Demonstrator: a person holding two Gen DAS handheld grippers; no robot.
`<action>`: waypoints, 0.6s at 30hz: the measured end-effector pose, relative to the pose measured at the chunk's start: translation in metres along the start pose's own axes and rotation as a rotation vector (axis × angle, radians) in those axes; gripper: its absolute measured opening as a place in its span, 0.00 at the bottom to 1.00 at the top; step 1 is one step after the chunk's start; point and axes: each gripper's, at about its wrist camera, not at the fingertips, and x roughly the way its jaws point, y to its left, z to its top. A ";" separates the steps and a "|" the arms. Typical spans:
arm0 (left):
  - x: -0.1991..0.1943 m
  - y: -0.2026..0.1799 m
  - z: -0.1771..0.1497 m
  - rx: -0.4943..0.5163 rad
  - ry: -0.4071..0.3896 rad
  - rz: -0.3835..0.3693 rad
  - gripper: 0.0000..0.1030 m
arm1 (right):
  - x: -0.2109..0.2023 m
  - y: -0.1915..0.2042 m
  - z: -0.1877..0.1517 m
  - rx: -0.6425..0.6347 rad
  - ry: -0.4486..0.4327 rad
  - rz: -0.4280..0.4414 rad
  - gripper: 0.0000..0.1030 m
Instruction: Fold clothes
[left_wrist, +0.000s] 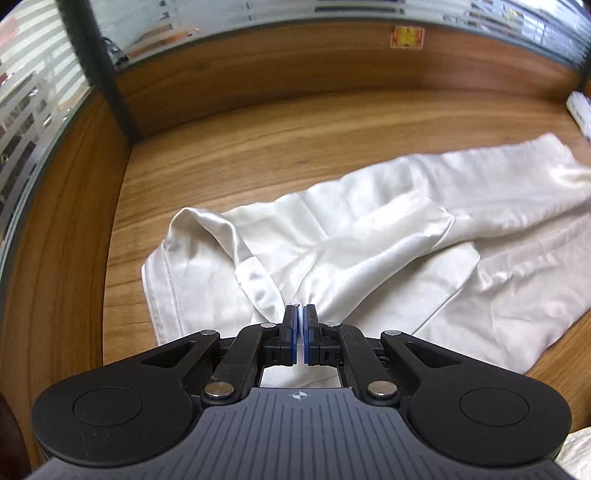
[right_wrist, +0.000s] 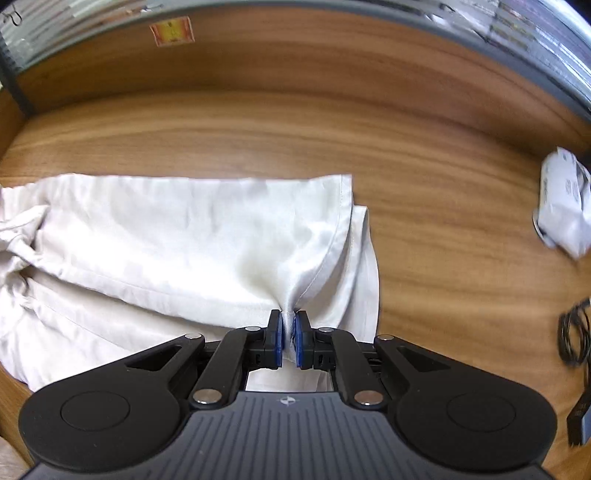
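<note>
Left wrist view: left gripper (left_wrist: 300, 314) is clamped on a pinch of the white garment (left_wrist: 388, 236), cloth bunching up into the closed pads at lower centre of the frame. Right wrist view: right gripper (right_wrist: 289, 321) is likewise closed on a pinch of the same garment (right_wrist: 177, 229), near its hemmed edge at centre frame. Garment lies spread on the wooden tabletop (left_wrist: 295, 140), partly doubled, one layer over another, loose folds at left in the left view. White packet (right_wrist: 565, 206) and black cable (right_wrist: 574, 336) sit well apart at right edge. Step looks like mid-fold, both grippers carrying one edge over the rest. Next move probably calls for laying the held edge down flush with the lower layer, both sides even, then letting go.
</note>
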 end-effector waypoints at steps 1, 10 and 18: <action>-0.005 0.004 0.002 -0.015 -0.019 -0.001 0.03 | -0.003 0.001 -0.001 0.011 -0.014 -0.002 0.07; -0.021 0.015 0.021 -0.009 -0.076 0.003 0.03 | -0.036 -0.002 0.009 0.034 -0.095 -0.010 0.07; 0.014 0.005 -0.020 0.032 0.039 0.040 0.03 | -0.010 -0.001 -0.011 0.036 -0.019 -0.025 0.07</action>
